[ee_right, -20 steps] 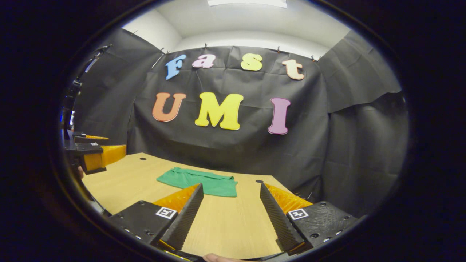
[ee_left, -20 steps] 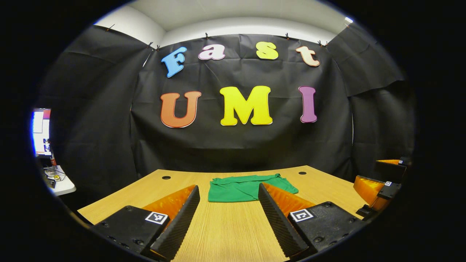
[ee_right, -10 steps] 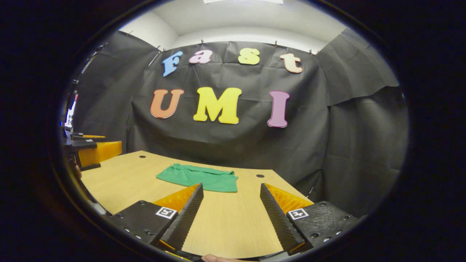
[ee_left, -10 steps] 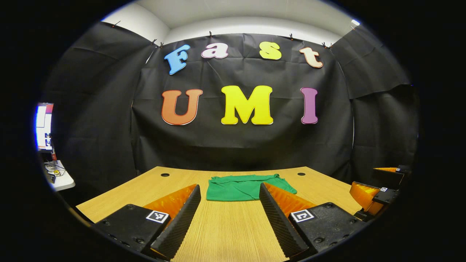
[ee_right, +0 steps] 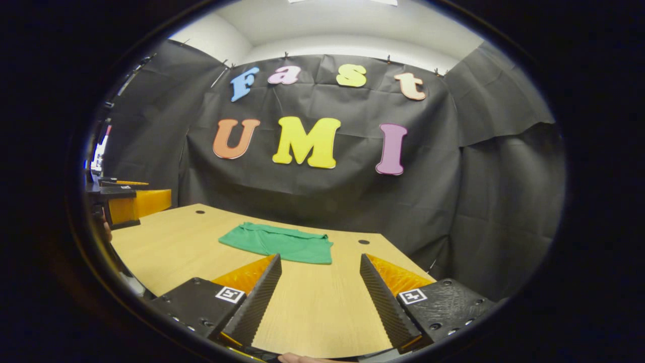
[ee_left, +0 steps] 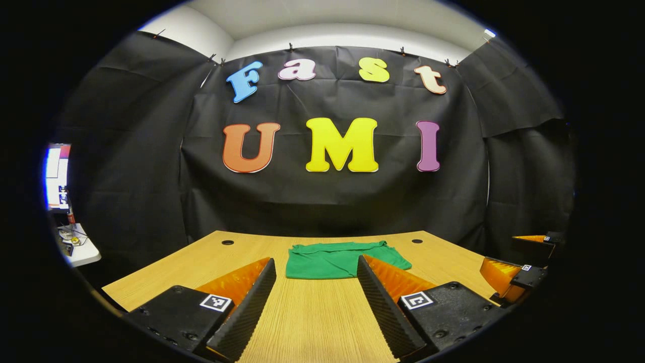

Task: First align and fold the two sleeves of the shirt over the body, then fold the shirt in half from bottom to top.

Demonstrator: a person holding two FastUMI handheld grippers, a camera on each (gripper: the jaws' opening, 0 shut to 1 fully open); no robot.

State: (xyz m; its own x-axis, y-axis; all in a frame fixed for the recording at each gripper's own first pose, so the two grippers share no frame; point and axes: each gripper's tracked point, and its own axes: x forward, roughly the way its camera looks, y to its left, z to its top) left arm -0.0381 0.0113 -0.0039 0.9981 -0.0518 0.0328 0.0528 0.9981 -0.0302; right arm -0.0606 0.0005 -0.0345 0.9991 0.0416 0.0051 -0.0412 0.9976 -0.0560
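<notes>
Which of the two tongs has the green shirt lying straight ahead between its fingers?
The left tongs: in its view the shirt lies centred in the open gap. From the right tongs, the shirt sits off to the left.

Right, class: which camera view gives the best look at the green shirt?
The left gripper view: the green shirt lies nearly straight ahead, its near edge and collar end visible. The right gripper view shows it off to the left, at an angle, flatter.

- left gripper (ee_left: 316, 302): black finger mounts with screws, square black-and-white marker tags
- right gripper (ee_right: 319, 301): same black mounts, screws, marker tags
- ribbed inner finger faces
</notes>
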